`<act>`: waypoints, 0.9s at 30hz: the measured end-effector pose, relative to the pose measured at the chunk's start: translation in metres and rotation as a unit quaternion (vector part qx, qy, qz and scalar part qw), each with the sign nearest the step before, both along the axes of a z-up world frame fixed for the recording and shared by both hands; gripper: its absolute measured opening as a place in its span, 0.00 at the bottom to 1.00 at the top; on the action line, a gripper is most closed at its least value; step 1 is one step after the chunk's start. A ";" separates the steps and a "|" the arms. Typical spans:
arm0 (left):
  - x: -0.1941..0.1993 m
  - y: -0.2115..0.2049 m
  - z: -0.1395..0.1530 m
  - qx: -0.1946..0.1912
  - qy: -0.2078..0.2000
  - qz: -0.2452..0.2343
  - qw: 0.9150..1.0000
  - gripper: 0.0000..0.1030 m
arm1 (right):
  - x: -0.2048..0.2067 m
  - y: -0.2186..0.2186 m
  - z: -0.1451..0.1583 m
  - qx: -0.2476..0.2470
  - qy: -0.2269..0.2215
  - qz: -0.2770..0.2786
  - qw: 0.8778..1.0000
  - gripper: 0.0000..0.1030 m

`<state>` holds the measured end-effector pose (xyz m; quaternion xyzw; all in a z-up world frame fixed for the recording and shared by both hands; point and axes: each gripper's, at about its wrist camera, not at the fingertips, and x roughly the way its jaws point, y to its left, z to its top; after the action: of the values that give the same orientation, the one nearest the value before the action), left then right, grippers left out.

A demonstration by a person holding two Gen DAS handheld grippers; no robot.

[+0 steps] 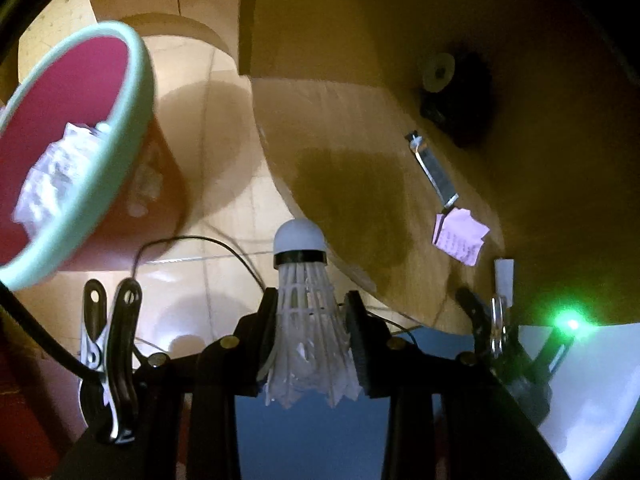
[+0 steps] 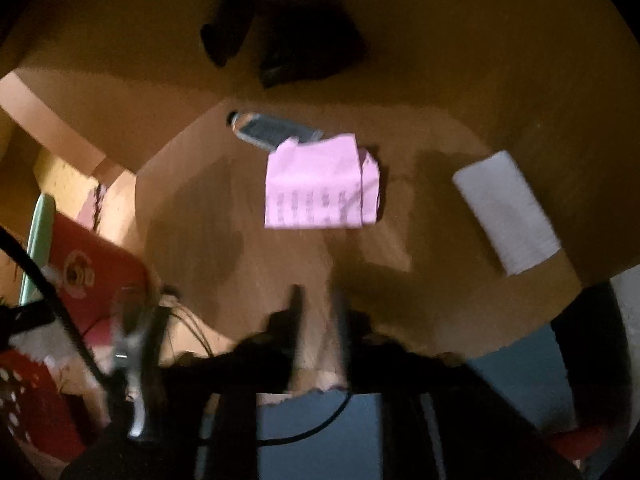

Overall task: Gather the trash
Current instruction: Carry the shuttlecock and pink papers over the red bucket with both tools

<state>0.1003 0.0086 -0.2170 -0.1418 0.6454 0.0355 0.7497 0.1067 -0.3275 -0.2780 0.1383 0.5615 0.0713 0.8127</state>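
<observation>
My left gripper (image 1: 312, 294) points steeply down and is shut on a white feather shuttlecock (image 1: 300, 240), cork end forward, over the floor beside the table's edge. A red bin with a mint-green rim (image 1: 120, 152) stands up and to the left, holding crumpled white paper (image 1: 60, 172). The right wrist view is blurred. There my right gripper (image 2: 318, 304) hangs over the round wooden table (image 2: 200, 220), its fingers close together on a pale tan scrap with a ragged edge (image 2: 320, 364). A creased pink printed paper (image 2: 320, 184) lies ahead of it, apart from the fingers.
On the table lie a silver wrapper strip (image 2: 272, 130), a white folded sheet (image 2: 506, 212) and a dark lump (image 2: 280, 44) at the far side. The bin's red wall (image 2: 92, 272) shows at the left. Thin black cables (image 1: 224, 244) cross the tiled floor.
</observation>
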 end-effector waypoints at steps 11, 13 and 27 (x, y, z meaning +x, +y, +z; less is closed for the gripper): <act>0.017 0.047 0.056 0.016 -0.031 -0.005 0.999 0.33 | 0.060 0.016 0.004 -0.053 -0.022 -0.038 0.998 0.73; 0.020 0.057 0.061 0.010 -0.035 -0.001 0.999 0.33 | 0.075 0.020 -0.001 -0.062 -0.017 -0.046 0.997 0.73; 0.027 0.080 0.074 -0.013 -0.058 0.013 0.998 0.33 | 0.076 0.063 -0.029 -0.168 -0.033 0.026 0.985 0.82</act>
<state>0.1272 0.0891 -0.1428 -0.1619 0.5995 0.0283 0.7833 0.1829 -0.2640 -0.3074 -0.0175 0.5420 0.0018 0.8402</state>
